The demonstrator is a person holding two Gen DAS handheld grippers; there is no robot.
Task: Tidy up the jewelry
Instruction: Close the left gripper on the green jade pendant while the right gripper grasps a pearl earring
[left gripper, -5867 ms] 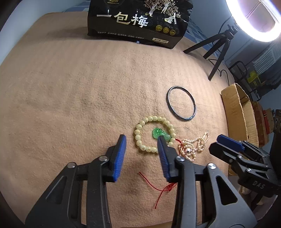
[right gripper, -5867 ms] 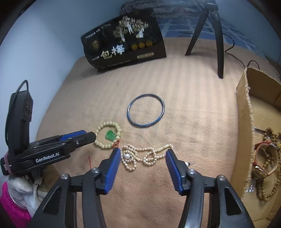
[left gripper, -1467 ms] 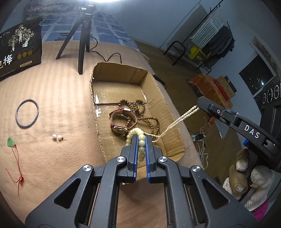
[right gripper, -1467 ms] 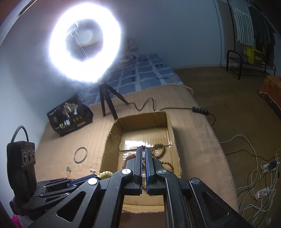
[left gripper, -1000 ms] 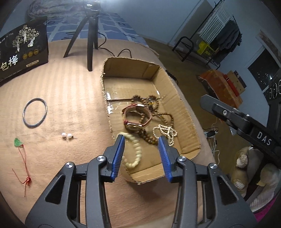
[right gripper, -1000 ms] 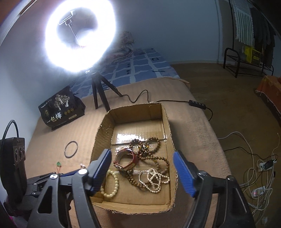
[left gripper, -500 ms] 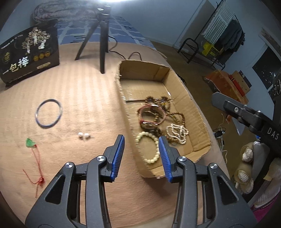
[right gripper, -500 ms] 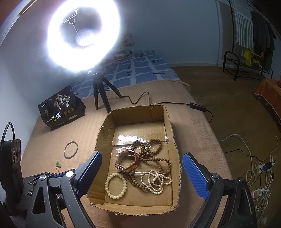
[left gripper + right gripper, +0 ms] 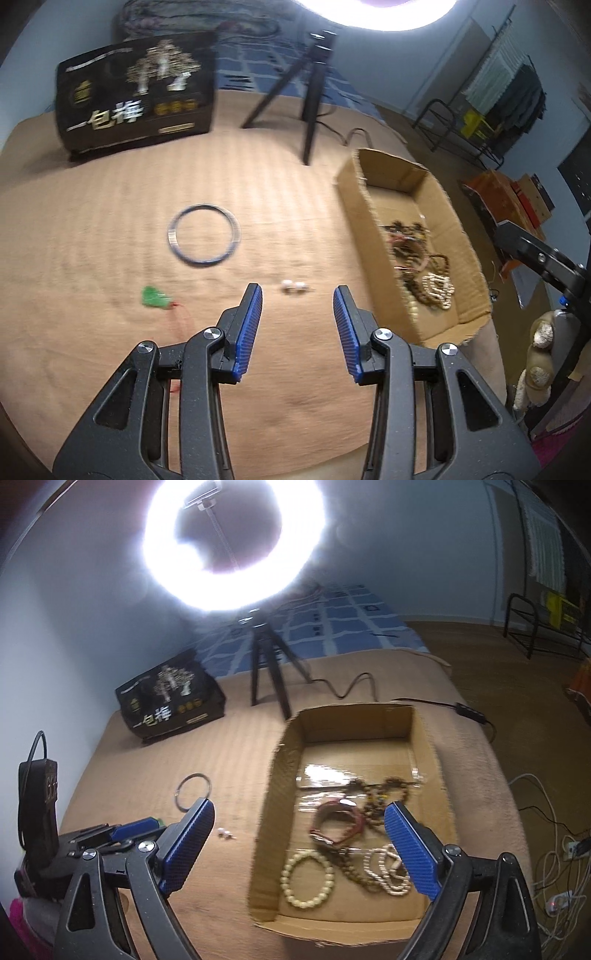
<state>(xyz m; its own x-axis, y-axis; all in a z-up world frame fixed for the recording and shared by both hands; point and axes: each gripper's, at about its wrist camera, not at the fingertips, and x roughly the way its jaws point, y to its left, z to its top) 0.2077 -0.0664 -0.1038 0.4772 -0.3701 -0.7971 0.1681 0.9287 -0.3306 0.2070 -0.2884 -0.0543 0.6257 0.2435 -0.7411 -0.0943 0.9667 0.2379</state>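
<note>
My left gripper is open and empty above the tan blanket, just short of a pair of pearl earrings. A dark bangle and a green pendant on a red cord lie to its left. My right gripper stands wide open over the cardboard box, holding nothing. The box holds a cream bead bracelet, a pearl necklace, a red-strapped watch and brown wooden beads. The same box sits at the right in the left wrist view.
A black snack bag stands at the back of the blanket. A ring light on a tripod stands behind the box, its cable trailing right. The blanket's edge drops to the floor on the right, where cables and a drying rack are.
My left gripper has swung left from the box to the blanket near the earrings. The right gripper opened wider and shifted slightly; the cream bracelet and pearl necklace now lie in the box.
</note>
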